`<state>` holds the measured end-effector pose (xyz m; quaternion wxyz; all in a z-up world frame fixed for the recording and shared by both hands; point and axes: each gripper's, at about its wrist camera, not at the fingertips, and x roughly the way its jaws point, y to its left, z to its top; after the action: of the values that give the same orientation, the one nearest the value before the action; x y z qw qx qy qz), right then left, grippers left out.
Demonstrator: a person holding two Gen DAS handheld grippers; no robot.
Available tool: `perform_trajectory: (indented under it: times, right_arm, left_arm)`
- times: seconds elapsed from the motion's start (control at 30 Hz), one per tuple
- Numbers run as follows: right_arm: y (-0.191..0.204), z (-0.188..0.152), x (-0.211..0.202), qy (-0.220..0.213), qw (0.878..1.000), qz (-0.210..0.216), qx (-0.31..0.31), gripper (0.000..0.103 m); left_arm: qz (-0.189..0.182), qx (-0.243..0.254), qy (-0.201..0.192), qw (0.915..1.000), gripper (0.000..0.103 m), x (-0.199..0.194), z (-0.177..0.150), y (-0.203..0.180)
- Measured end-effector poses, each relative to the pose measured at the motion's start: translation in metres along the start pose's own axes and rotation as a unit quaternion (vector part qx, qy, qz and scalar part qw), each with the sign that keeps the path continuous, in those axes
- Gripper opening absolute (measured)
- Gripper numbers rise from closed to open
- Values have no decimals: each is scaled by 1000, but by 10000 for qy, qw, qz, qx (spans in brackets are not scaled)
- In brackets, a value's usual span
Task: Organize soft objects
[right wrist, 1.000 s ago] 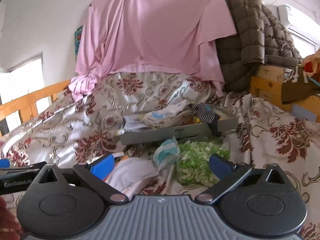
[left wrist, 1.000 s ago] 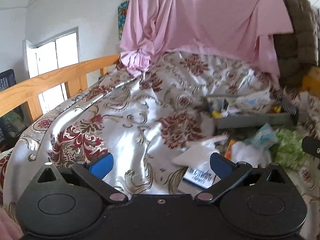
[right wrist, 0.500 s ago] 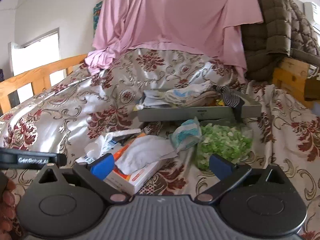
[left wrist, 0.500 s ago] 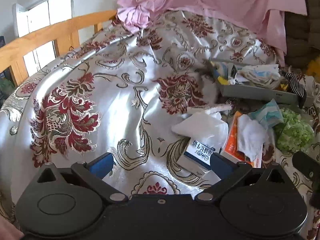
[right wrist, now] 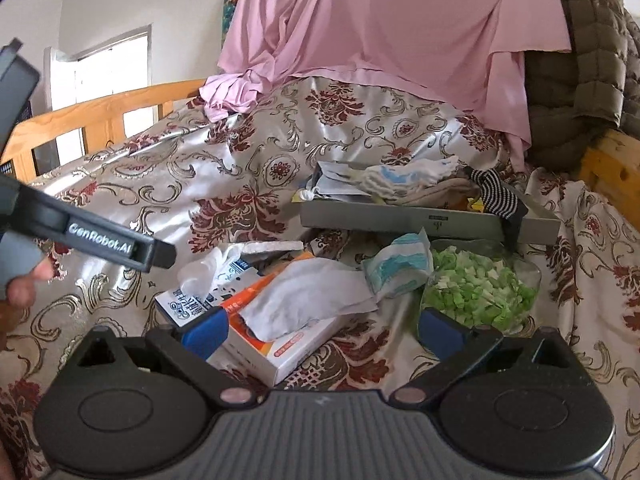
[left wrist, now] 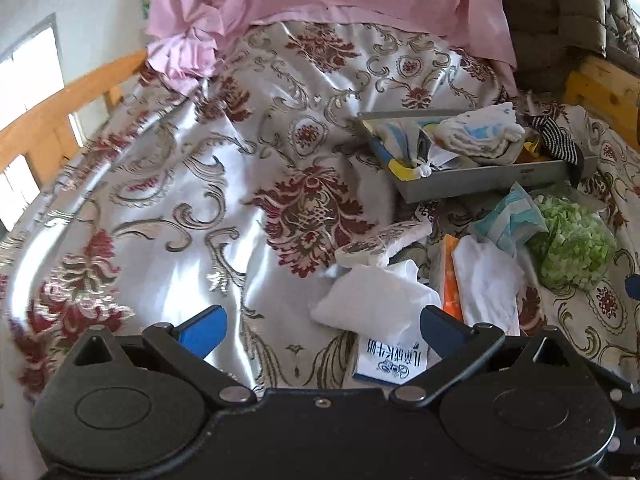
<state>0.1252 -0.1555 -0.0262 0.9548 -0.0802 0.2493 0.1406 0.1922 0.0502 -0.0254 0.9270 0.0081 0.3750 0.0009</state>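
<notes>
A grey tray (left wrist: 492, 182) (right wrist: 404, 220) holding folded cloths and a striped sock lies on the floral bedspread. In front of it lie a blue-white tissue box (left wrist: 390, 358) (right wrist: 188, 304) with a tissue sticking out, an orange-white tissue box (right wrist: 280, 344) with a white tissue (right wrist: 312, 300) on it, a teal-white soft pack (right wrist: 398, 268) (left wrist: 510, 222) and a clear bag of green pieces (right wrist: 480, 288) (left wrist: 572, 246). My left gripper (left wrist: 322, 330) is open above the blue-white box. My right gripper (right wrist: 322, 326) is open over the orange box.
A pink sheet (right wrist: 380, 28) hangs at the back. A brown quilted jacket (right wrist: 580, 80) hangs at the right. A wooden bed rail (right wrist: 100, 114) runs along the left. The left gripper's body (right wrist: 80, 232) crosses the right wrist view at the left.
Both grippers have tilted down and moved forward toward the tissue boxes. The boxes and tray now sit closer in both views. Both jaws stay open.
</notes>
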Motion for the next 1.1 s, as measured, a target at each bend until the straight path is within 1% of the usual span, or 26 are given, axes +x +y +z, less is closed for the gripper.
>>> perform_trajectory:
  times: [0.1,0.3,0.43,0.5,0.6,0.73,0.83,0.9,1.0,1.1]
  right_arm:
    - [0,3,9,40,9998,76,-158,103]
    - [-2,12,32,123,9993,178,-316,103]
    - [-6,15,46,232,9988,254,-334,103]
    - [-9,14,53,319,9985,300,-319,103]
    - [-13,14,63,439,9975,488,-254,103]
    - [-22,13,78,513,9965,657,-104,103]
    - [-28,11,92,599,9948,818,117,103]
    - [-29,11,99,598,9933,963,201,103]
    - [-29,11,106,560,9915,1160,177,103]
    - [-25,10,112,489,9914,1217,34,103]
  left_arm:
    - [-230,-240,168,9993,102,12,2,7]
    - [-400,-737,307,9960,102,24,6,22]
    - [-590,-910,387,9933,102,36,7,25]
    - [-761,-884,416,9923,102,42,8,24]
    - [-1000,-797,373,9911,102,50,8,23]
    - [-1254,-783,352,9884,102,61,10,23]
    - [-1295,-640,371,9888,102,69,9,18]
    - [-1315,-450,359,9897,102,73,8,14]
    - [-1413,-360,330,9888,102,76,6,13]
    - [-1472,-335,294,9881,100,78,6,12]
